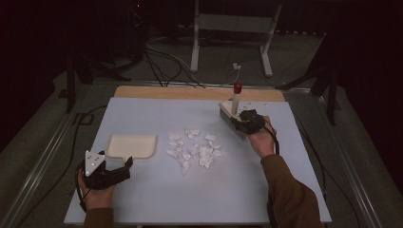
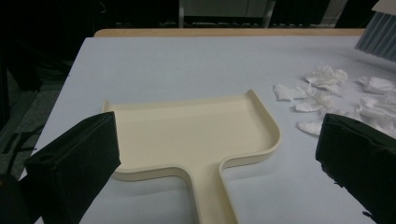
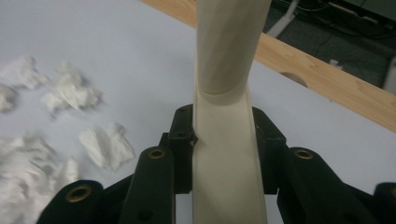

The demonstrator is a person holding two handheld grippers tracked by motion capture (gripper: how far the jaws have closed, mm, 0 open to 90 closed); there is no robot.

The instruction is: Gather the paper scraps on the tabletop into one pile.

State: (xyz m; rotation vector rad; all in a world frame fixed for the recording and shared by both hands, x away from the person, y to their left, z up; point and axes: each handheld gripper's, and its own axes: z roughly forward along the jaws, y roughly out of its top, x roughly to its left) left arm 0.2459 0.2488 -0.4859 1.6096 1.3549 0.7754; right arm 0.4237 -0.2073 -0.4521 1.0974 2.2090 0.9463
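Over on the right side of the table (image 1: pixel 142 204) your right gripper (image 1: pixel 248 121) has its jaws clamped around the cream handle of the brush (image 1: pixel 234 110), red cap up top, bristle head sitting down near the back edge. In the right gripper view the handle (image 3: pixel 227 154) runs straight up between the jaws, so that grip looks solid enough.

Your left gripper (image 1: pixel 110 172) is spread wide with nothing in it, hovering just behind the dustpan (image 1: pixel 131 146). The pan's stem (image 2: pixel 208 196) points right back between the two pads (image 2: pixel 74 161), but neither one touches it yet.

The pile of torn paper scraps (image 1: pixel 195 149) sits mid-table, just beside the pan's right edge.

Stuff I'd watch, guessing this is a sweep-up job:
- The pan is light plastic lying loose. If you start sweeping before you've got hold of that stem, the brush will probably just shove the pan away.
- The scraps are fluffy and light, so a fast stroke could scatter them off the board.
- The pan's open lip faces away from you, not toward the pile, so it likely needs turning first.
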